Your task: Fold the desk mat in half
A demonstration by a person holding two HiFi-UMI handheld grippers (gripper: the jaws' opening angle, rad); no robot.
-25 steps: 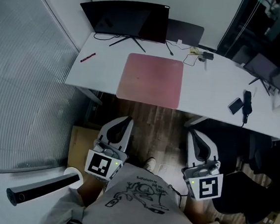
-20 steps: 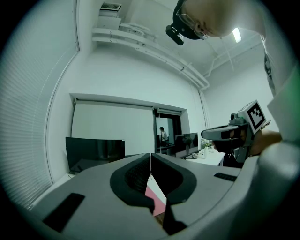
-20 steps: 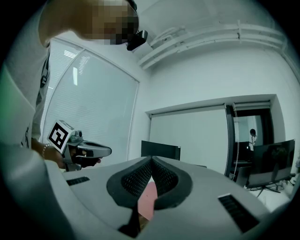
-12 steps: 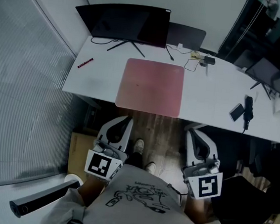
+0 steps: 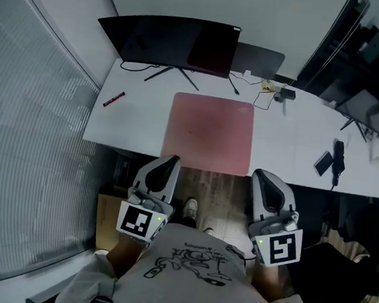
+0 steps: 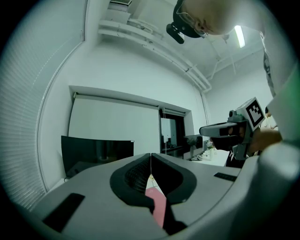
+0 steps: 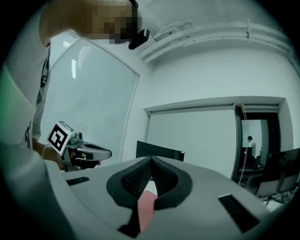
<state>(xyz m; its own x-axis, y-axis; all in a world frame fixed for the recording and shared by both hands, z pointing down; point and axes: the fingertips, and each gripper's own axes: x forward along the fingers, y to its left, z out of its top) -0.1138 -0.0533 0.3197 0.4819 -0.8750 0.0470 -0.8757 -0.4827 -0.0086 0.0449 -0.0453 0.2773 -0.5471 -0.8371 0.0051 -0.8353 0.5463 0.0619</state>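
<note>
Left gripper: your left gripper (image 5: 171, 160) has its jaws pressed together, with nothing between them.
Right gripper: your right gripper (image 5: 262, 174) is the same, jaws closed tip to tip and empty.
Desk mat: the pink desk mat (image 5: 210, 133) lies flat and unfolded on the white desk (image 5: 132, 118), in front of the dark monitor (image 5: 167, 41). Its near edge runs along the desk's near edge.
What has just changed: you have carried both grippers forward side by side. In the head view their tips now sit close to the desk's near edge, the left one by the mat's near left corner and the right one by its near right corner.
Meaning for the task: this looks like the end of the approach, and the fold has not begun. You will likely need to open both sets of jaws before either can take a corner.
Against a second ago: a broad strip of wooden floor (image 5: 216, 187) then separated the tips from the desk, and now only a sliver shows. The mat, the red pen (image 5: 114, 98) and the phone (image 5: 323, 163) keep their places on the desk. Both sets of jaws were closed then too.
</note>
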